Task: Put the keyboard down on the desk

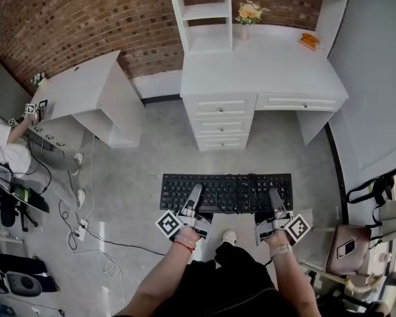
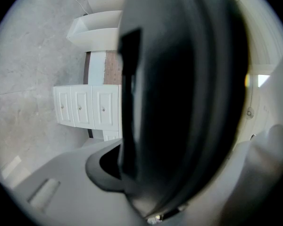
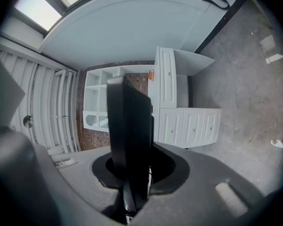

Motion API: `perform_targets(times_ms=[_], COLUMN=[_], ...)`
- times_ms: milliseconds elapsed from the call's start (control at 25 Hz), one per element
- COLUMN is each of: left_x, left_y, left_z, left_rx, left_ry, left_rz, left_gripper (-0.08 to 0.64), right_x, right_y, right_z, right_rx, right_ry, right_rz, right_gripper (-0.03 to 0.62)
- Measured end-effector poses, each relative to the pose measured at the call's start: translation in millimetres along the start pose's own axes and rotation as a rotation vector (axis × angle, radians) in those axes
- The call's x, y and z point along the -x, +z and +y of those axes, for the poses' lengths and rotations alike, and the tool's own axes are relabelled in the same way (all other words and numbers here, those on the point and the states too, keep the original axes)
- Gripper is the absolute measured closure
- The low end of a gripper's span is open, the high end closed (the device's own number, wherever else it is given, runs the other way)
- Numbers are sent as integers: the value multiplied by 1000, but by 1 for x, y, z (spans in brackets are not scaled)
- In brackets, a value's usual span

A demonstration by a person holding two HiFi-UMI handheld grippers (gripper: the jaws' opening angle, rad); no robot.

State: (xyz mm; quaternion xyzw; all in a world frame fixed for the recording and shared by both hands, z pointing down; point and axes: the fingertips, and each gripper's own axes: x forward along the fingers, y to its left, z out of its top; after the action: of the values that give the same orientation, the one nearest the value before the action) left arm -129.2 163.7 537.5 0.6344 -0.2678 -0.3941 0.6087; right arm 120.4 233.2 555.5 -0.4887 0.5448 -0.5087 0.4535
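Note:
A black keyboard hangs level over the grey floor, held at its near edge by both grippers, keys up. My left gripper is shut on its left part and my right gripper on its right part. A dark cable lies across the keys. In the left gripper view the keyboard fills most of the picture between the jaws. In the right gripper view it shows as a thin black slab clamped edge-on. The white desk with drawers stands ahead, its top bare in the middle; its drawers also show from both grippers.
On the desk stand a vase of flowers and an orange thing, with a shelf unit at its back. A second white desk stands at the left. Cables lie on the floor. A bag sits at the right. A person is at the far left.

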Motion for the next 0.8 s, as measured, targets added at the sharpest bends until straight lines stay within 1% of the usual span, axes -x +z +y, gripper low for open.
perform_targets(times_ms=[120,360,560,800], left_x=[-17,-46,-58,-76], left_y=[1,5,6,18], left_z=[6,7,12,20], left_rx=[-6,-6,2,-5], left_ry=[13,-2,-3,17], left_rz=[-2,-16,-28,-36], left_gripper=[383,383,385,385], right_x=[-16,-45,-58,-81], right_y=[11,28,36,41], right_z=[-2,-2,-2,-10], right_rx=[-2,-1,1,-7], right_ry=[2,10,11,1], right_rz=[15,37,53,61], right_gripper=[522,523,523,523])
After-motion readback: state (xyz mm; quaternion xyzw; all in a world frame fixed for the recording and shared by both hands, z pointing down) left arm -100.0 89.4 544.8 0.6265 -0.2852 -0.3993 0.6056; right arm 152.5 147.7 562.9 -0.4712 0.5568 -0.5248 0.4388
